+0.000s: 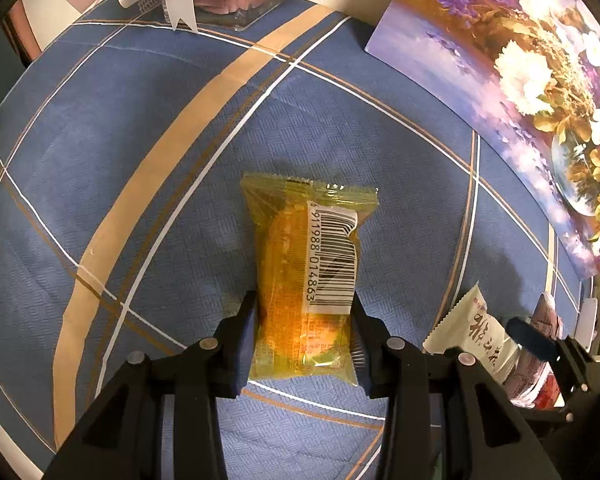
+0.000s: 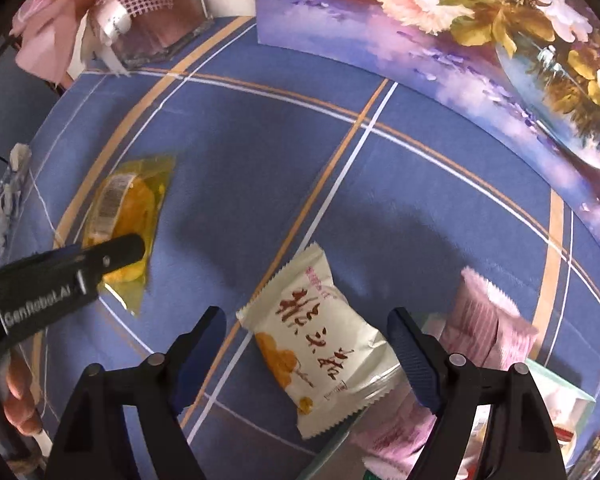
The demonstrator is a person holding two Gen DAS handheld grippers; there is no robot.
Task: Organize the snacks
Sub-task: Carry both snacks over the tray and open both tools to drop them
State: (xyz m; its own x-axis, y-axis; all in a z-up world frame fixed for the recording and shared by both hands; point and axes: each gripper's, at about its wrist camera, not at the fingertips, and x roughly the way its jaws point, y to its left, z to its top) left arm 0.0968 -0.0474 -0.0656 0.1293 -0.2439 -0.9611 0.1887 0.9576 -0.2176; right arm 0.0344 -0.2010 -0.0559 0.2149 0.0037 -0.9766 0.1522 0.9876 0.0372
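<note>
Blue plaid tablecloth (image 1: 148,128) spreads before a floral painting (image 1: 520,68). My left gripper (image 1: 304,312) clamps the yellow snack packet (image 1: 300,264) lying on the cloth, barcode up. My right gripper (image 2: 306,336) stands open astride the white snack packet (image 2: 320,340), pads clear, pink packets (image 2: 488,320) beside it.

the pink packet (image 2: 488,320) at the right of the right wrist view is blurred, its print unreadable, and its lower part sits behind a gripper finger. a clear box (image 2: 160,24) at the upper left is cut by the frame's top edge. in the left wrist view, the white packet (image 1: 476,328) at the lower right is partly hidden behind black gripper parts, and the flower picture (image 1: 520,80) runs off the right edge.
</note>
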